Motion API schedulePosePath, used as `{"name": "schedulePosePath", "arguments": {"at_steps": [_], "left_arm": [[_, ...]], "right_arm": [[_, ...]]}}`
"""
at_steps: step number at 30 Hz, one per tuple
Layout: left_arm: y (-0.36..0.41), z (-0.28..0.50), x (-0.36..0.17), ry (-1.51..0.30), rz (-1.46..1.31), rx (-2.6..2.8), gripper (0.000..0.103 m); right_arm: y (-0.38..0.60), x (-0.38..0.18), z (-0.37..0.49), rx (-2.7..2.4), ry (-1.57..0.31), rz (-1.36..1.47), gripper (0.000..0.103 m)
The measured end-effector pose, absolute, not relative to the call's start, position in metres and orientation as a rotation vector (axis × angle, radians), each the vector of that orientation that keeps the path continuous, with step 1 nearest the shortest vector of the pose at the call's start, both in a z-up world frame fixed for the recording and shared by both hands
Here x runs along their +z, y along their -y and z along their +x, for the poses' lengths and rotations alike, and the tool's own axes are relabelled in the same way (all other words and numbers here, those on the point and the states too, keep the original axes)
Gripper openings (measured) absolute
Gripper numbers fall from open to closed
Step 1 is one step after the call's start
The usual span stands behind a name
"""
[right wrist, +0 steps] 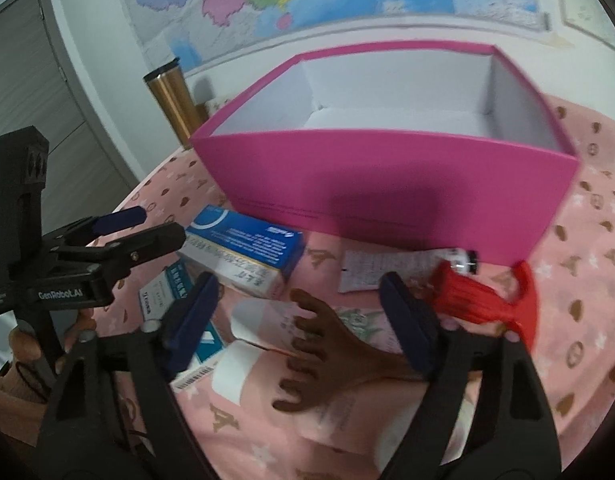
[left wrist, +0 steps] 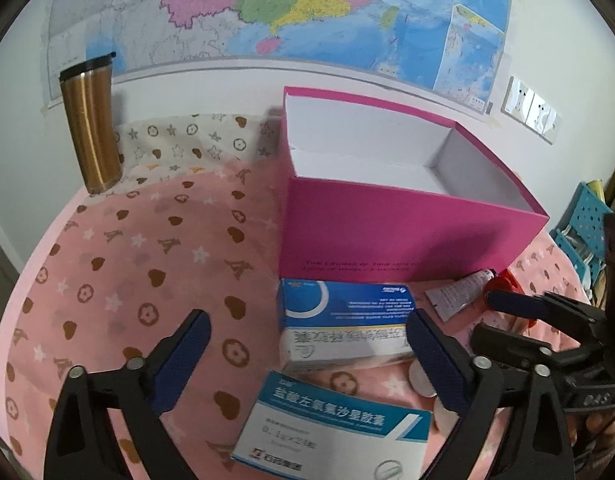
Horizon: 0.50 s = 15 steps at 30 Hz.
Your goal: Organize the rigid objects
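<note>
We held both grippers low over the pink patterned cloth point(left wrist: 119, 248), in front of the open pink box point(left wrist: 419, 236), which looked to us like the place meant to receive the loose items. Its white inside showed nothing in it from either camera.

The left gripper point(left wrist: 307, 344) had its jaws wide apart and held nothing. They framed two medicine boxes: a blue-and-white medicine box point(left wrist: 343, 320) lying just before the pink wall, and a white-and-teal capsule box point(left wrist: 331, 428) nearer the camera, overlapping the first in that view. We judged the spread suited a grasp across one of these cartons.

The right gripper point(right wrist: 303, 320) also had its jaws apart, empty, straddling a dark brown comb point(right wrist: 319, 352) that lay on some white packets point(right wrist: 263, 320). That pose read to us as a reach for the comb.

The left view alone showed the capsule box's printed face, a round white disc point(left wrist: 421, 378) partly behind the right finger, and a copper tumbler point(left wrist: 91, 128) standing clear at the far left. The right view alone revealed the comb, the packets, and the shape of the red plastic piece point(right wrist: 487, 300) beside the white tube point(right wrist: 391, 270), which lay against the box's front wall. In the left view that red piece was mostly hidden behind the other gripper.
</note>
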<state>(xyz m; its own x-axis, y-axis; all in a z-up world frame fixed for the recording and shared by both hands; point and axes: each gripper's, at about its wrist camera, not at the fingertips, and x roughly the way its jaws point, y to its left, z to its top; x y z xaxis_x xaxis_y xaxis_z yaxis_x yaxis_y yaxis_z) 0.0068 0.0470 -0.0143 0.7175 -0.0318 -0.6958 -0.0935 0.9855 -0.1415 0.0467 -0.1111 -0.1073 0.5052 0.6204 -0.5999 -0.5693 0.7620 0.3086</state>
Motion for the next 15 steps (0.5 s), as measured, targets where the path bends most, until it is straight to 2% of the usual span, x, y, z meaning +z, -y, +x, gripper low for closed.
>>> {"name": "schedulePosePath", "arguments": {"at_steps": [3, 6, 12, 15], "left_arm": [[-0.051, 0.010, -0.018, -0.792, -0.184, -0.003, 0.085], [-0.049, 0.013, -0.022, -0.811, -0.175, -0.033, 0.076], [-0.047, 0.021, -0.030, -0.858, -0.182, -0.100, 0.068], [-0.050, 0.025, -0.035, -0.884, -0.206, -0.132, 0.066]], "right_arm": [[0.098, -0.111, 0.056, 0.766, -0.788, 0.072, 0.066], [0.085, -0.116, 0.066, 0.794, -0.822, 0.070, 0.064], [0.065, -0.127, 0.081, 0.822, -0.881, 0.061, 0.054], [0.061, -0.133, 0.086, 0.834, -0.906, 0.071, 0.054]]}}
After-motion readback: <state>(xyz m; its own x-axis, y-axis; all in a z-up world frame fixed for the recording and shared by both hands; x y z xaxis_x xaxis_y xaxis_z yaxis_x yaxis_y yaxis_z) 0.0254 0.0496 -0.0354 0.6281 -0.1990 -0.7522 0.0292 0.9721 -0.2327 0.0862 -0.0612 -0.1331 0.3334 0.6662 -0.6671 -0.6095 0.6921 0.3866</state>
